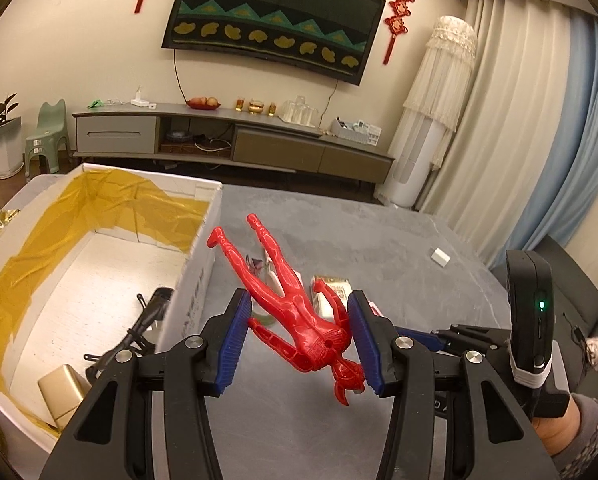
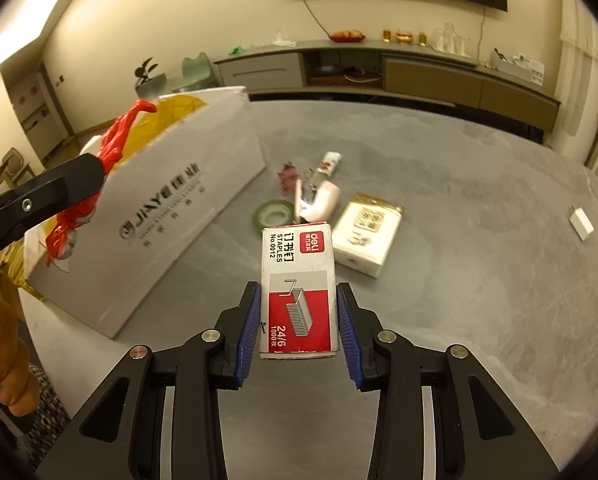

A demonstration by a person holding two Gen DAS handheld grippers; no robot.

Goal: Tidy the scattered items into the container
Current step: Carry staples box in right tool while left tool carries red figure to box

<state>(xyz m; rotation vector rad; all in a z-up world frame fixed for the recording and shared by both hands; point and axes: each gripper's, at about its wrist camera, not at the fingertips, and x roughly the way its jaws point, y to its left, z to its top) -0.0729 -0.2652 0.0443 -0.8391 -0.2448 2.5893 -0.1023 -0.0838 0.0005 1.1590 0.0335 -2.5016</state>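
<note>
Here the left gripper (image 1: 299, 340), jaws pinching a red toy figure (image 1: 299, 312), hangs just right of the box (image 1: 203, 240) wall. The right gripper (image 2: 297, 328) clamps a staple box (image 2: 297, 280) farther right, so left drops first.

Count taken from my two wrist cameras. One white cardboard box (image 2: 171, 216) with yellow lining. One red toy figure (image 1: 299, 312). One staples box (image 2: 297, 288). One roll of green tape (image 2: 273, 216). One cream-and-gold packet (image 2: 369, 236). One small white block (image 2: 581, 222). One pink-and-white item (image 2: 319, 200) beside the tape, kind unclear. One small dark red item (image 2: 287, 176) behind it, too small to identify. Inside the box I count two things: one black tool (image 1: 139, 328) and one beige carton (image 1: 65, 392).
</note>
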